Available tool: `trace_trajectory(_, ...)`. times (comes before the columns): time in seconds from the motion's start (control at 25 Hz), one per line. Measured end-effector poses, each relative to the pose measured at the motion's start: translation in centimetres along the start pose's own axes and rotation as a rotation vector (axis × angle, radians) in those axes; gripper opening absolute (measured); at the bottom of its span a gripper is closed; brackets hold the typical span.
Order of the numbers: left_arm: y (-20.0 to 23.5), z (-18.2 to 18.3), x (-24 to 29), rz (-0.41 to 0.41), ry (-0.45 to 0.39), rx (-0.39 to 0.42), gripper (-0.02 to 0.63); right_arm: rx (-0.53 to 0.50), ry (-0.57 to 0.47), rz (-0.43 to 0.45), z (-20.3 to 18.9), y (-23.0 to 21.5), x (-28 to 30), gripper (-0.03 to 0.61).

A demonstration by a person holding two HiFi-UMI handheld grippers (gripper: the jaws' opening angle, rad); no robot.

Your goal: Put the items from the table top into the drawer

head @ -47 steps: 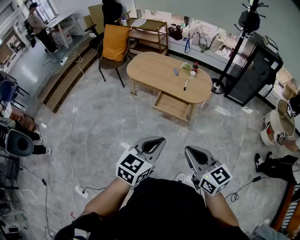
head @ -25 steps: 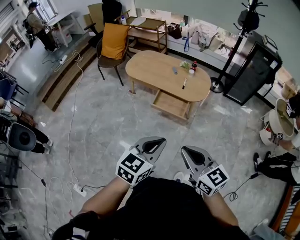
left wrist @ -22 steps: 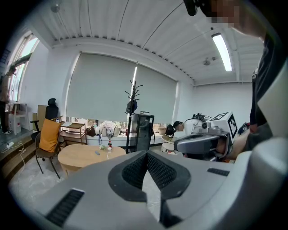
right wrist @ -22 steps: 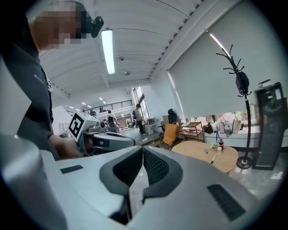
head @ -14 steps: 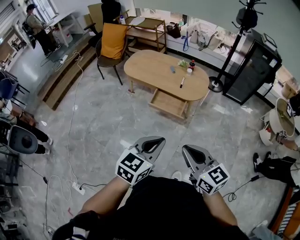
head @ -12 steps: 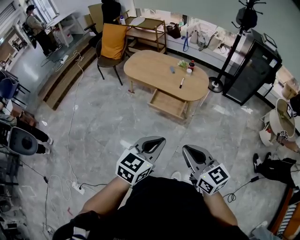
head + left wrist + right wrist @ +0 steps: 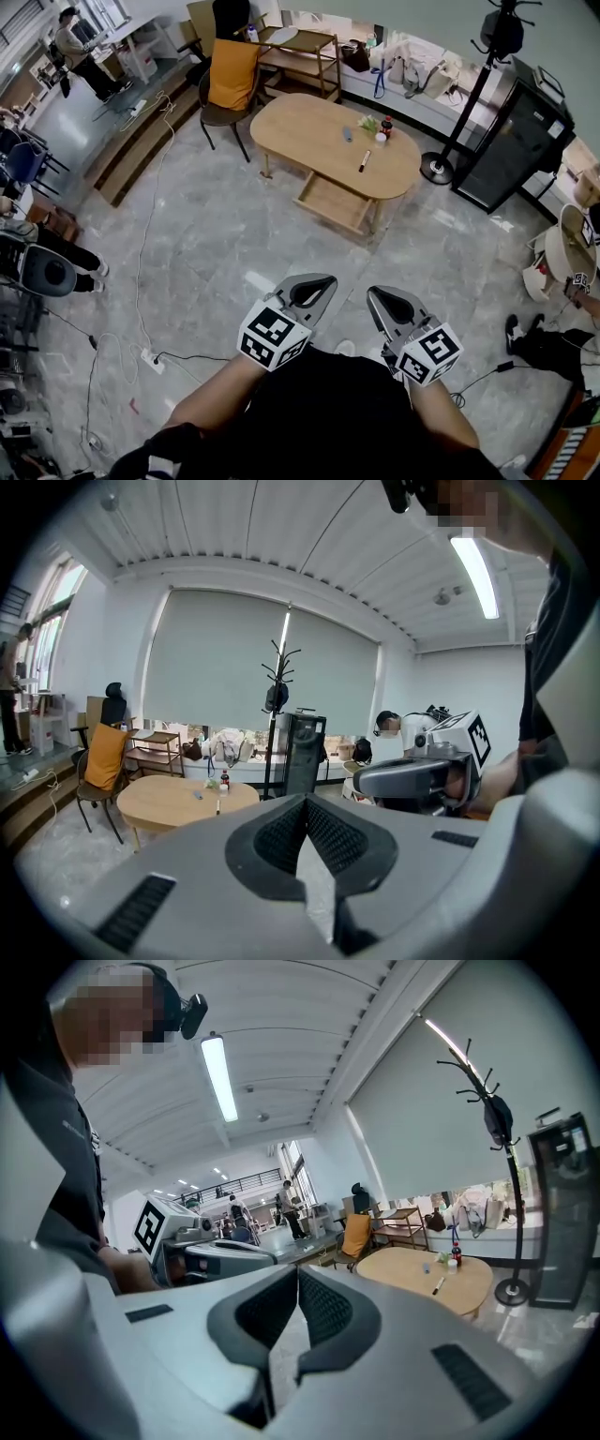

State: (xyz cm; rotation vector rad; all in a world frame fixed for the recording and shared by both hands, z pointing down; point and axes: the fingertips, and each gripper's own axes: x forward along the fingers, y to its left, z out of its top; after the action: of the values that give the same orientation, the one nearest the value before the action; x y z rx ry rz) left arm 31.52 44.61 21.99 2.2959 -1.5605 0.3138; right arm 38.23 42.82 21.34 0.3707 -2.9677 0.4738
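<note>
The oval wooden table stands far ahead across the floor, its drawer pulled open below the front edge. On the top lie a black marker, a small blue item, a green item, a white cup and a dark red-capped bottle. My left gripper and right gripper are held side by side close to my body, both shut and empty. The table shows small in the left gripper view, and in the right gripper view the table with the marker.
A chair with an orange cover stands at the table's left end, a wooden shelf behind it. A coat stand and a black cabinet are at the right. Cables run over the marble floor on the left. People sit at both edges.
The room has shifted in the head view as I walk; the table sits slightly higher in the picture. Both grippers keep their pose before my body and stay shut.
</note>
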Motion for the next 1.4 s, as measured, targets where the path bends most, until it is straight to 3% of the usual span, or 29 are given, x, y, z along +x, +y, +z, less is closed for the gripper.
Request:
trace_trajectory(0.2, 0.8, -0.5, 0.2, 0.043, 0.027, -0.003, 0.002, 0.02, 0.002, 0.017, -0.3, -1.3, 0.2, 0.003)
trace_trajectory(0.52, 6.2, -0.6, 0.3, 0.065, 0.042, -0.032, 0.002, 0.044, 0.037, 0.027, -0.8, -2.7, 5.2, 0.003)
trace_trajectory(0.72, 12.6, 0.3, 1.4, 0.034, 0.035, -0.046, 0.002, 0.027, 0.055, -0.008, 0.6, -4.7, 10.9, 0.003)
trace_trajectory(1.04, 26.9, 6.2, 3.0, -0.028, -0.016, 0.007, 0.002, 0.044, 0.058, -0.151, 4.2, -9.4, 21.4, 0.003)
trace_trajectory(1.24, 32.5, 5.6, 2.7, -0.07, 0.017, 0.003, 0.002, 0.091, 0.075, -0.259, 4.4, -11.1, 25.9, 0.002)
trace_trajectory(1.4, 36.2, 5.0, 3.1, -0.078, 0.048, -0.025, 0.002, 0.094, 0.115, -0.281, 4.9, -11.7, 29.0, 0.003)
